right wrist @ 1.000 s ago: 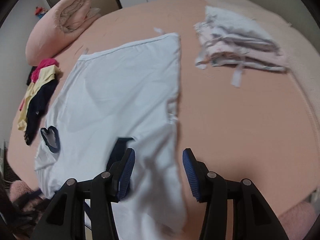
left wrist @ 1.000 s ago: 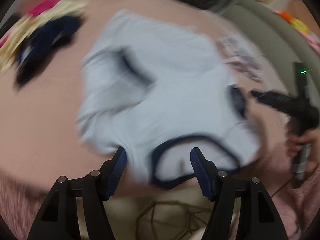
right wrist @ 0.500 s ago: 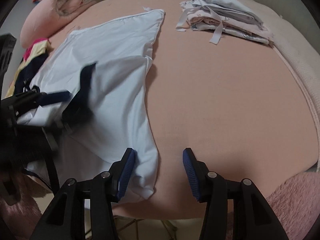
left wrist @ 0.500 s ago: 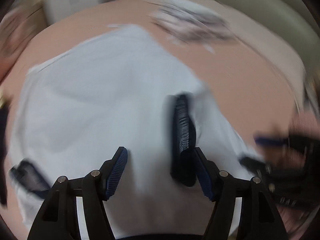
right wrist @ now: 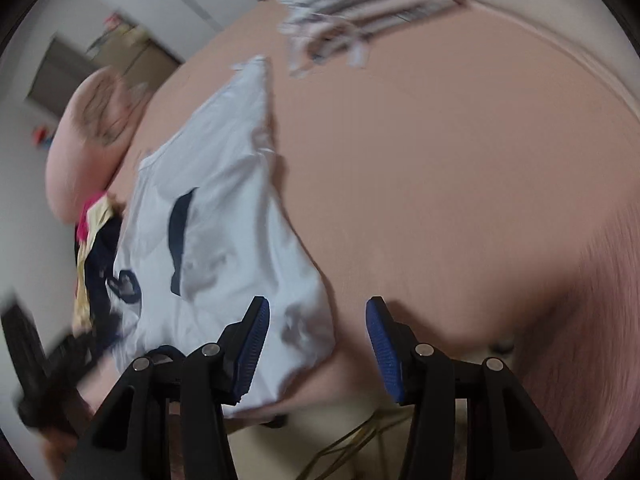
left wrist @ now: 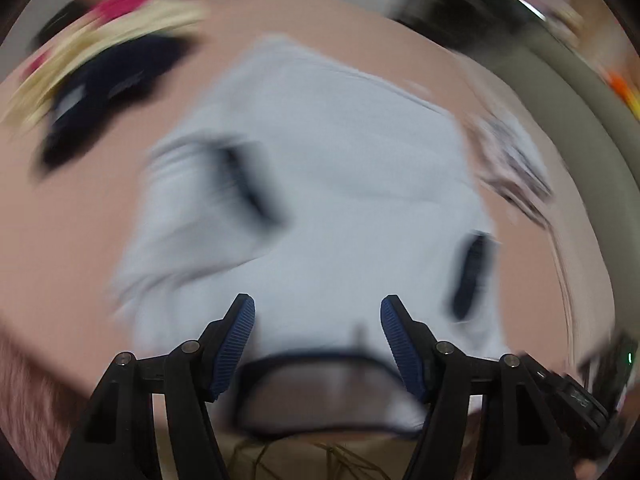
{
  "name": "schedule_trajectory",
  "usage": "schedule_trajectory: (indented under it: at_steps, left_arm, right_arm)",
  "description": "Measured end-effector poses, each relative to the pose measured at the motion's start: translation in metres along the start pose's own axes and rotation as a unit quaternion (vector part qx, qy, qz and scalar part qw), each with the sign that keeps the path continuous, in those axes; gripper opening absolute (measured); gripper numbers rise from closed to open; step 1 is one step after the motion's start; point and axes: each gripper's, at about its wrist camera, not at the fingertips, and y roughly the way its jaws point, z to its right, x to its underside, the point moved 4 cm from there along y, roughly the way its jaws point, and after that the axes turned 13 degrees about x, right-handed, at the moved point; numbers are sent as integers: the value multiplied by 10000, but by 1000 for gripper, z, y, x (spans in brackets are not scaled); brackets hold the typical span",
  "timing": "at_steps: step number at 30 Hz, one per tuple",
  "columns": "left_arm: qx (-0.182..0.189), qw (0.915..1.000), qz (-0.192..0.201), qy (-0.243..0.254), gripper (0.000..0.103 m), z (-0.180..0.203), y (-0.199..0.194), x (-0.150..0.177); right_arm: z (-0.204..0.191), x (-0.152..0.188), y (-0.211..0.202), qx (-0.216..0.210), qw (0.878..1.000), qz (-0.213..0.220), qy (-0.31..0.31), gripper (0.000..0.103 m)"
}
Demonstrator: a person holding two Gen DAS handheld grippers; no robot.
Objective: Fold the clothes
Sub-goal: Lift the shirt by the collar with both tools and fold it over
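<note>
A pale blue T-shirt (left wrist: pixel 320 200) with navy trim lies spread on the peach bed sheet (right wrist: pixel 460 180), its dark-edged neckline at the near edge of the bed and both sleeves folded in over the body. The left gripper (left wrist: pixel 318 340) hangs just above that neckline, fingers spread and holding nothing; this view is badly smeared, so the collar detail is hard to judge. The right gripper (right wrist: pixel 318 344), likewise spread and empty, sits over the shirt's near right corner. Only the right view shows the rolled pink blanket (right wrist: pixel 92 140) beyond the shirt, with the folded stack (right wrist: pixel 360 8) off to the shirt's far right; the left view better shows the dark and yellow clothes pile (left wrist: pixel 100 80) to the shirt's left.
</note>
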Motion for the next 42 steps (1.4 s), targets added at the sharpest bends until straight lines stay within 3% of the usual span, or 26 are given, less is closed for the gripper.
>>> schedule_trajectory:
  at_steps: [3, 6, 12, 14, 15, 16, 17, 21, 24, 28, 31, 33, 34, 35, 36, 37, 42]
  left_arm:
    - [-210, 9972, 260, -665, 64, -43, -19, 21]
    - [-39, 9942, 40, -1076, 63, -64, -15, 37]
    - [620, 9944, 63, -853, 64, -55, -9, 31]
    - [599, 9948, 82, -820, 64, -55, -4, 32]
    - [627, 9944, 140, -839, 63, -56, -4, 33]
    - [672, 9940, 184, -846, 63, -57, -4, 33]
    - [742, 9935, 206, -833, 62, -56, -4, 33]
    - [837, 9934, 168, -762, 25, -51, -2, 35]
    - [982, 9912, 191, -872, 24, -52, 3, 36]
    - [1371, 9791, 278, -1474, 25, -65, 5, 34]
    - [1555, 9736, 282, -1649, 32, -70, 6, 32]
    - [1519, 9781, 223, -1408, 36, -63, 11, 32]
    - [1361, 9848, 159, -1070, 36, -55, 12, 31]
    - [1223, 9893, 94, -790, 27, -49, 11, 32]
    - [1178, 9908, 22, -667, 6, -44, 11, 34]
    - [1210, 9902, -24, -697, 6, -42, 11, 35]
    - [1515, 9819, 17, -1135, 8, -54, 7, 36]
  right_arm:
    - [7, 11, -5, -264, 9980, -251, 526, 50]
    - [-11, 33, -2, -239, 9979, -538, 261, 50]
    - [-39, 40, 12, -509, 9965, -656, 58, 50]
    - [-46, 39, 11, -524, 9972, -529, -39, 50]
    - [-47, 39, 7, -633, 9969, -460, -39, 48]
    - [-49, 38, 3, -743, 9965, -391, -38, 36]
    - [-50, 36, 3, -791, 9963, -338, -85, 32]
    - [-55, 35, 19, -780, 9963, -367, -26, 26]
    - [-50, 32, 27, -986, 9937, -442, 311, 25]
    - [-45, 33, 38, -1433, 9838, -463, 978, 26]
    - [-51, 28, 46, -1548, 9812, -465, 1055, 26]
    - [-58, 26, 49, -1498, 9840, -395, 881, 26]
    - [-65, 25, 49, -1399, 9876, -345, 629, 26]
    - [-73, 23, 50, -1342, 9894, -311, 450, 26]
    - [-77, 22, 49, -1296, 9907, -276, 314, 23]
    - [-80, 20, 47, -1249, 9917, -240, 179, 1]
    - [-78, 22, 47, -1347, 9905, -243, 140, 2]
